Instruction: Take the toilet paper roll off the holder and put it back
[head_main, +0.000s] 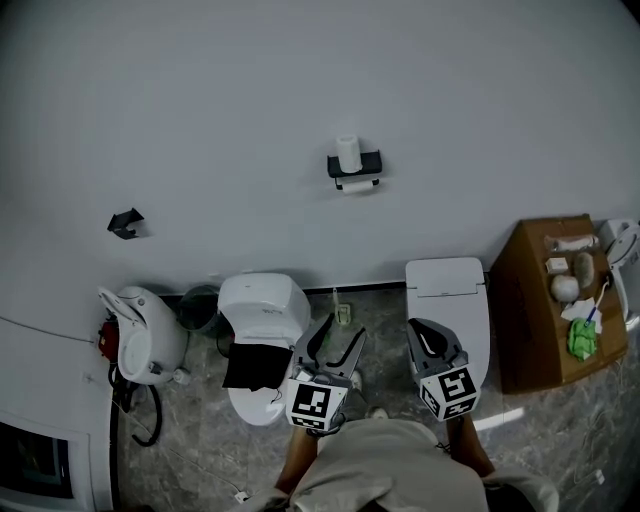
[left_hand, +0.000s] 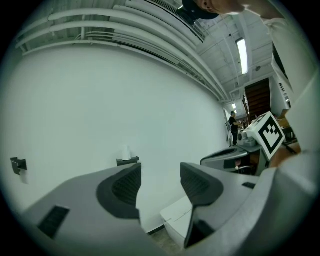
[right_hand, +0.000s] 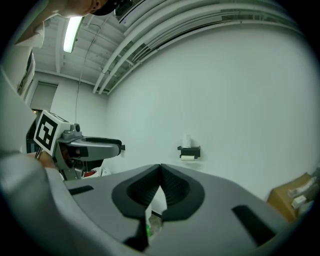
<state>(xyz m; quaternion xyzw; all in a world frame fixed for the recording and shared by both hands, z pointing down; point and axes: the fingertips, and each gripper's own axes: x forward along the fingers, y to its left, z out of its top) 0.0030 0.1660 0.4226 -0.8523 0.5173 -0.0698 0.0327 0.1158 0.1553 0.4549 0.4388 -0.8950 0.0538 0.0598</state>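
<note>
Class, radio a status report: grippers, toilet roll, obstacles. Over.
Left gripper open, empty; right gripper shut, empty. White toilet paper roll in black wall holder. Two white toilets below it.

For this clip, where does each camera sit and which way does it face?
Head view: on the person's head, looking steeply down at the wall with the holder and roll; shows the torso, left hand-held gripper and right hand-held gripper.
Left gripper view: on the left hand-held gripper, facing the wall along its parted, empty jaws; the right one shows at right.
Right gripper view: on the right hand-held gripper, facing the holder over closed jaws; the left one shows at left.
Shared: all three see the holder.
</note>
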